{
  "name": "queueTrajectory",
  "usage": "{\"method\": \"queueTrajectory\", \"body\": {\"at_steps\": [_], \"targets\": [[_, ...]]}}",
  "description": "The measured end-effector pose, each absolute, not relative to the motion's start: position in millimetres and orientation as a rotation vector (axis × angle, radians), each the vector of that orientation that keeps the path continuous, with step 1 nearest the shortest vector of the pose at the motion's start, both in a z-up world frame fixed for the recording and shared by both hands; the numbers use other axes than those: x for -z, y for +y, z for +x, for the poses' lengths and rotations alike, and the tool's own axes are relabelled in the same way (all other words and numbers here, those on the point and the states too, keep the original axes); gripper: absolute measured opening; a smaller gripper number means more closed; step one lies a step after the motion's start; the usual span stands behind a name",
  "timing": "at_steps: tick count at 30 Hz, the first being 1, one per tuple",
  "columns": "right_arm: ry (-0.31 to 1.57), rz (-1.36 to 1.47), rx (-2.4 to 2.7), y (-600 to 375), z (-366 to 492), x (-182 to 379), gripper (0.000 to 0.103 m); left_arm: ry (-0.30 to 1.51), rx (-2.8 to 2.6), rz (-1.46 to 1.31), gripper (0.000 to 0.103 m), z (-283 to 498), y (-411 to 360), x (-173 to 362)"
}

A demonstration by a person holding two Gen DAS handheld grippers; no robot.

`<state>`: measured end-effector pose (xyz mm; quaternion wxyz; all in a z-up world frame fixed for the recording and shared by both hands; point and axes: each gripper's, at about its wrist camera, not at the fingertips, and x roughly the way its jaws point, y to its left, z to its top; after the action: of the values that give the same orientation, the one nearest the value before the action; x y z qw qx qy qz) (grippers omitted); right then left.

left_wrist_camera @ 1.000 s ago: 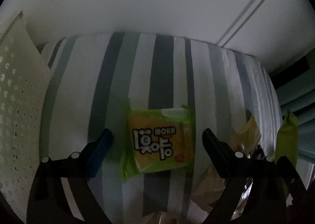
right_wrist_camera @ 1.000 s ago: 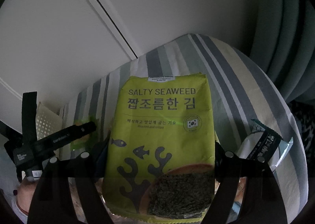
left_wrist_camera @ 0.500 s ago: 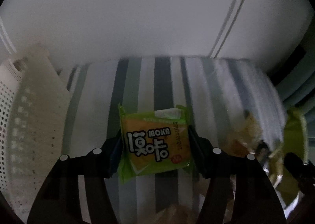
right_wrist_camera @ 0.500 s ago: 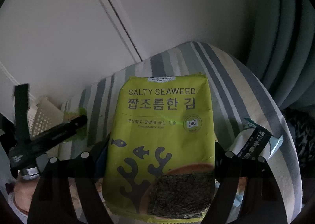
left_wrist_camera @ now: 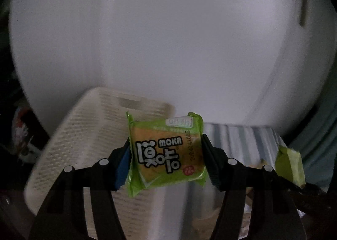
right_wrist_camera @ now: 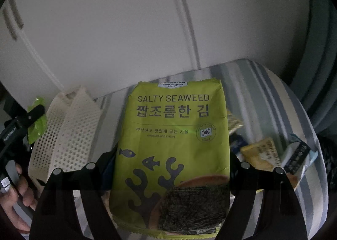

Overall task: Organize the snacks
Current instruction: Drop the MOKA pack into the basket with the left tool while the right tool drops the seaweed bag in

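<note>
**Snacks lifted, basket next**

Moka snack pack [left_wrist_camera: 166, 153] has left the striped cloth [left_wrist_camera: 242, 141]; my left gripper [left_wrist_camera: 165, 164] pinches it before the white basket [left_wrist_camera: 88, 134]. My right gripper [right_wrist_camera: 168, 168] clamps the seaweed bag [right_wrist_camera: 174, 134].

I see a small green-and-orange MOKA packet [left_wrist_camera: 166, 153] lifted before the cream perforated basket [left_wrist_camera: 88, 134]; right, a large green salty seaweed bag [right_wrist_camera: 174, 141] upright above the striped cloth [right_wrist_camera: 263, 92].

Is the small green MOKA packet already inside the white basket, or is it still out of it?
Out. The left tool grips the MOKA packet in the air, in front of the white basket.
</note>
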<state>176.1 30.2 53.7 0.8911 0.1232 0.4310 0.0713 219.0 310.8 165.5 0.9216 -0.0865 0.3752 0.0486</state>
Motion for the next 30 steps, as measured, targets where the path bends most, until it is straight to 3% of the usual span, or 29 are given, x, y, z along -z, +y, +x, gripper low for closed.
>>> {"method": "queueTrajectory", "body": {"at_steps": [3,5,19,27,30], "targets": [[0.893,0.226,-0.185,55,175,-61,0.079,0.755,-0.182,-0.180,0.069,207,337,-169],[0.897,0.210,-0.205,68,176,-63,0.079,0.753,-0.220,-0.153,0.101,200,346,-168],[0.818,0.145,-0.461,185,176,-112,0.079,0.586,-0.453,-0.102,0.101,174,390,-195],[0.846,0.114,-0.545,260,195,-113,0.080,0.542,-0.470,-0.158,0.101,163,414,-203],[0.867,0.124,-0.550,272,205,-108,0.086,0.531,-0.537,-0.137,0.100,160,419,-205]]}}
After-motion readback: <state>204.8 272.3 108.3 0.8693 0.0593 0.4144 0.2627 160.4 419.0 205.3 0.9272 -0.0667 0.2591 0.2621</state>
